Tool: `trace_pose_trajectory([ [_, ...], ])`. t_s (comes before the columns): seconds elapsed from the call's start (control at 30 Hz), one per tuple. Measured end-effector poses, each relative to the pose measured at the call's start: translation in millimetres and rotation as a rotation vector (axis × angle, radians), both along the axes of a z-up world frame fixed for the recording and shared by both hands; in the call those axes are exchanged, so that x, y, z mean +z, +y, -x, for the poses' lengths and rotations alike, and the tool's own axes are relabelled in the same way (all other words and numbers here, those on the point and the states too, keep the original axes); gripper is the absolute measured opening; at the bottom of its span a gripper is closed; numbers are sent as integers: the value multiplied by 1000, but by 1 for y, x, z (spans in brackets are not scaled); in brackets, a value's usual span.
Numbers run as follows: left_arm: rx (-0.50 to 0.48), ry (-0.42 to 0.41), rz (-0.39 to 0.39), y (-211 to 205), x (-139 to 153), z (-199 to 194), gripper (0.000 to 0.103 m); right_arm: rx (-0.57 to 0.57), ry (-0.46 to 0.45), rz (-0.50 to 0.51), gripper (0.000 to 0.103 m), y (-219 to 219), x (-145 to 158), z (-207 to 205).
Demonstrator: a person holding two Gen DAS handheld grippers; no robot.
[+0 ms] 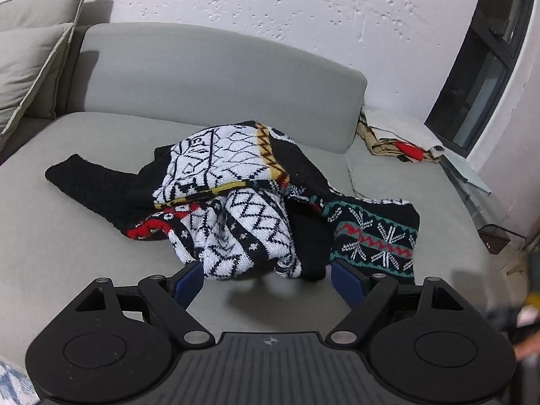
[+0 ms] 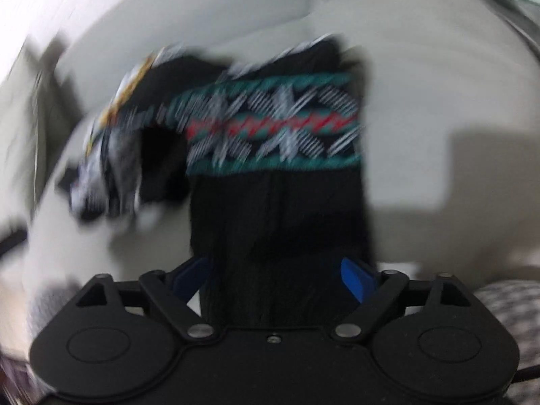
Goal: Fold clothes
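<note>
A knitted sweater (image 1: 236,195) is lying in a messy heap in the middle of the grey sofa (image 1: 84,236) seat. It is not folded; it is bunched up, with one black sleeve (image 1: 91,179) sticking out to the left of the heap and a flap with snowflakes, green and red stripes (image 1: 374,236) lying flat to the right of the heap. The left gripper (image 1: 266,276) is hanging just in front of the heap, its blue fingers (image 1: 189,280) spread wide with nothing between them. The right gripper (image 2: 273,276) is sitting with its fingers (image 2: 354,278) spread too, and a black band of the sweater (image 2: 280,236) is running between them; that picture is very blurry, and it is hard to say if the fingers are touching the wool, but they are not squeezing it. The sweater looks thick, soft and floppy, so it will probably sag and droop when lifted, and it may stretch. It is not slippery and it will not break. The best places to hold it seem to be the edges: the black band near the snowflakes and the sleeve end left of the heap. Behind the heap, in the far right corner of the sofa, other cloth (image 1: 398,141) is lying in a small pile.
</note>
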State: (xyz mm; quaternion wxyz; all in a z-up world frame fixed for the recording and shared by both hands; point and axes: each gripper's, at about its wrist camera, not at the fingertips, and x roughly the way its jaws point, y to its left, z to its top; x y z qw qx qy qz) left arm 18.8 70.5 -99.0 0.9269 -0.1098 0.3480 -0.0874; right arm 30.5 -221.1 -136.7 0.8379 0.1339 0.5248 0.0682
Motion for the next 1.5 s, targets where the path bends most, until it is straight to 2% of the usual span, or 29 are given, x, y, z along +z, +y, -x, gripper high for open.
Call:
trace_pose_trajectory([
  [0.07, -4, -15, -9, 0, 3, 1, 81, 54, -3, 43, 103, 18, -15, 8],
  [0.1, -7, -25, -15, -1, 5, 3, 81, 78, -15, 82, 103, 26, -22, 12],
  [0.17, -9, -39, -32, -1, 9, 5, 81, 102, -53, 165, 94, 34, -28, 21],
  [0.2, -7, -46, -35, 1, 11, 6, 81, 96, -71, 166, 87, 33, -26, 27],
  [0.23, -3, -53, -37, 2, 12, 7, 81, 85, -81, 166, 69, 31, -24, 30],
  [0.27, 0, -60, -40, 3, 14, 8, 81, 74, -89, 170, 38, 28, -21, 33],
  [0.3, 3, -66, -36, 6, 16, 8, 81, 65, -94, 168, 16, 24, -16, 33],
  [0.37, 11, -80, -28, 11, 20, 8, 81, 39, -68, 83, 17, 10, -2, 28],
  [0.47, 8, -116, -30, 19, 30, 8, 81, 45, -48, -167, 17, 1, 29, 14],
  [0.5, 5, -138, -26, 24, 36, 8, 81, 56, -69, -236, 17, 3, 45, 7],
  [0.57, 0, -187, -10, 34, 49, 10, 81, 79, -146, -330, 17, 7, 84, -8],
  [0.63, 0, -245, 9, 44, 64, 11, 81, 56, -260, -380, 17, 9, 130, -39],
  [0.73, 22, -336, -23, 53, 88, 6, 81, -62, -479, -402, 17, 8, 199, -101],
  [0.8, 45, -367, -39, 56, 98, -4, 81, -201, -594, -441, 20, -1, 233, -146],
  [0.83, 54, -367, -41, 57, 99, -9, 81, -276, -625, -474, 33, -8, 244, -168],
  [0.87, 61, -363, -42, 58, 99, -14, 81, -338, -625, -488, 70, -15, 248, -181],
  [0.9, 58, -351, -40, 57, 95, -17, 81, -391, -614, -468, 88, -20, 248, -184],
  [0.93, 52, -337, -38, 56, 91, -19, 82, -443, -602, -448, 99, -25, 248, -186],
  [0.97, 43, -315, -33, 55, 84, -20, 82, -464, -584, -434, 99, -28, 242, -183],
  [1.1, 20, -174, 25, 50, 45, -24, 80, -399, -482, -406, 99, -37, 197, -148],
  [1.13, 21, -136, 44, 49, 35, -23, 77, -383, -456, -399, 98, -39, 186, -139],
  [1.17, 31, -103, 62, 48, 25, -22, 72, -367, -431, -391, 98, -41, 175, -131],
  [1.3, 115, 22, 164, 47, -14, -20, 69, -302, -329, -362, 96, -50, 129, -96],
  [1.4, 186, 106, 295, 53, -40, -26, 69, -253, -252, -340, 89, -56, 95, -69],
  [1.5, 243, 126, 357, 58, -49, -36, 69, -270, -203, -355, 77, -61, 63, -60],
])
